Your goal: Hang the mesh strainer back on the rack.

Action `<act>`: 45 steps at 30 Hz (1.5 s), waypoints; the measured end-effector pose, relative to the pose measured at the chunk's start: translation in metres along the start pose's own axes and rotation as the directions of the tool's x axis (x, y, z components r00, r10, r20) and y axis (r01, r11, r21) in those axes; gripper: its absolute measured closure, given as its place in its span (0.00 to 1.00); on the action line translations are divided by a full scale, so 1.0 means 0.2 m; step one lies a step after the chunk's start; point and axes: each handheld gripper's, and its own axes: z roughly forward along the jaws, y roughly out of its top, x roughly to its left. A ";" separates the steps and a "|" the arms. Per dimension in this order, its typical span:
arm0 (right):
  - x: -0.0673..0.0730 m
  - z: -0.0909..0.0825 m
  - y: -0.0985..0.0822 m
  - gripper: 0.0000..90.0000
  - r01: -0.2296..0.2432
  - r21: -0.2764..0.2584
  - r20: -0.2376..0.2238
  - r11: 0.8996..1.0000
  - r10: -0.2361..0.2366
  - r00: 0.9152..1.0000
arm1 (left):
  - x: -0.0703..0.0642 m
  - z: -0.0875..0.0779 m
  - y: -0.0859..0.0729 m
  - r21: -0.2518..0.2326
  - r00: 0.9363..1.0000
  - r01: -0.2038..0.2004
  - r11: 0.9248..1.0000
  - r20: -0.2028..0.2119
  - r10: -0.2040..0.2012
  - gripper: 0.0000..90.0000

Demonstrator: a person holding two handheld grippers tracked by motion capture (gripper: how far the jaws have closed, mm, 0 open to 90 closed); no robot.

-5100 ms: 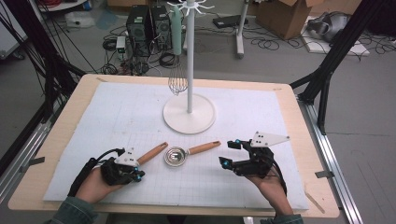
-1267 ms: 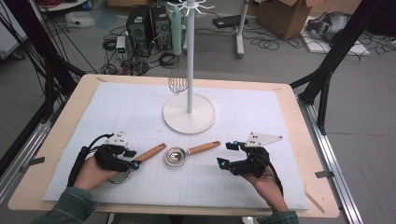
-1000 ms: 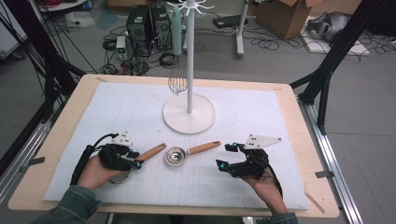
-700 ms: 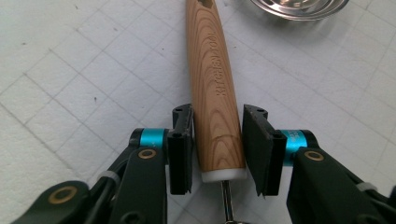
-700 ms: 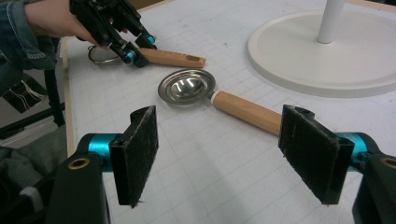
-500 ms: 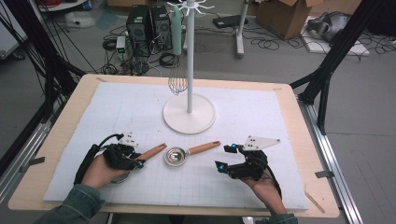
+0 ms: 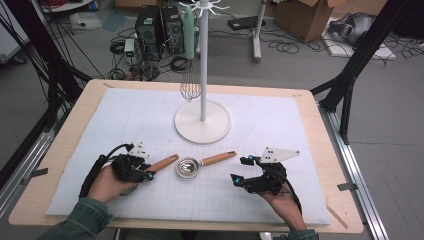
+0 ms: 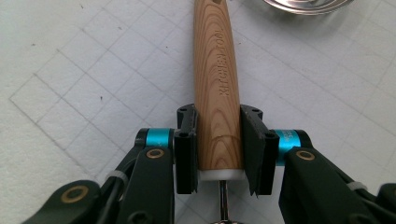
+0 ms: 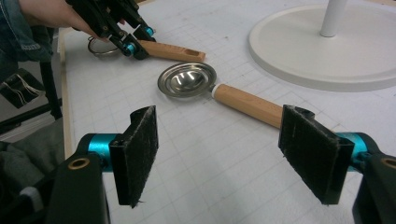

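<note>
Left tool (image 8: 218, 149) apparently clamps wooden handle (image 8: 217, 84)

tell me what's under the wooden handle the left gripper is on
The white gridded mat lies under the wooden handle. The patch beneath the left gripper is hidden.

The wooden handle (image 8: 218, 88) carries the engraved words "KITCHEN TOOL", running lengthwise along the grain, as read in the left gripper view. No other text, label, number or sign is legible in any view.
</note>
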 end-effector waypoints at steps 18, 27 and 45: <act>0.02 0.05 0.01 0.31 -0.007 0.005 -0.020 1.000 0.007 1.000 | -0.01 -0.07 0.00 -0.051 1.000 -0.008 0.999 -0.004 0.008 0.76; 0.05 0.11 0.05 0.31 -0.031 -0.016 -0.047 0.999 0.031 0.998 | -0.04 -0.14 0.03 -0.110 1.000 -0.024 0.994 0.009 0.025 0.76; 0.09 0.28 0.14 0.27 -0.054 -0.006 -0.098 0.999 0.053 0.994 | -0.12 -0.21 0.16 -0.221 0.995 -0.076 0.972 0.049 0.089 0.76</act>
